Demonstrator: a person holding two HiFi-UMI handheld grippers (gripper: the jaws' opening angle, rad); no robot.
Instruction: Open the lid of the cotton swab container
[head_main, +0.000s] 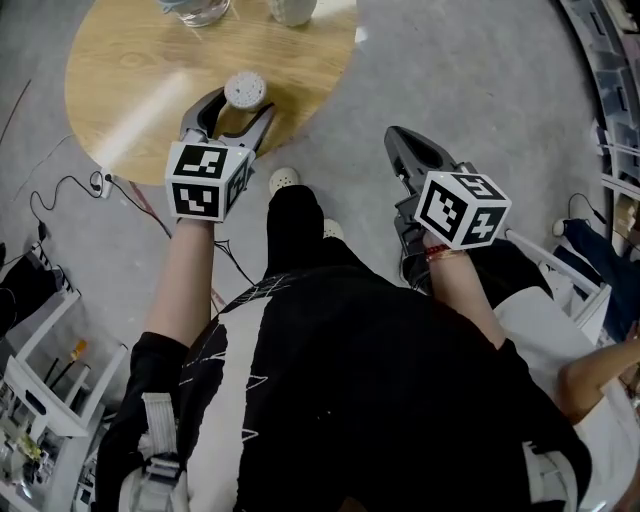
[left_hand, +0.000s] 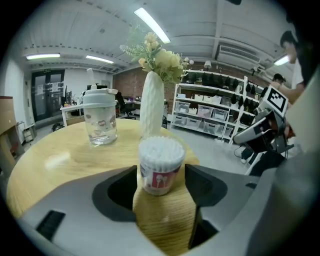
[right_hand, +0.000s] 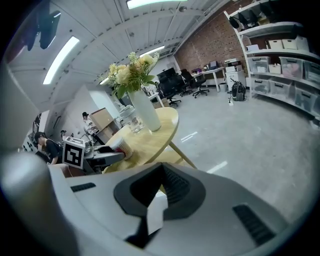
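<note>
The cotton swab container (left_hand: 160, 166), a small round tub with a red-and-white label and white swab tips showing at its top, stands near the edge of the round wooden table (head_main: 130, 80). My left gripper (left_hand: 161, 176) is open, one finger on each side of the tub, neither pad pressing on it. From the head view the container (head_main: 245, 90) sits just past the left gripper (head_main: 240, 108). My right gripper (head_main: 408, 150) hangs over the floor off to the table's right, shut with nothing in it; its jaws meet (right_hand: 159, 192).
A lidded clear cup (left_hand: 100, 121) and a white vase (left_hand: 152, 107) of flowers stand farther back on the table. Cables (head_main: 60, 190) trail on the floor at left. White racks (head_main: 45, 385) stand at lower left. Shelving (left_hand: 210, 115) lines the far wall.
</note>
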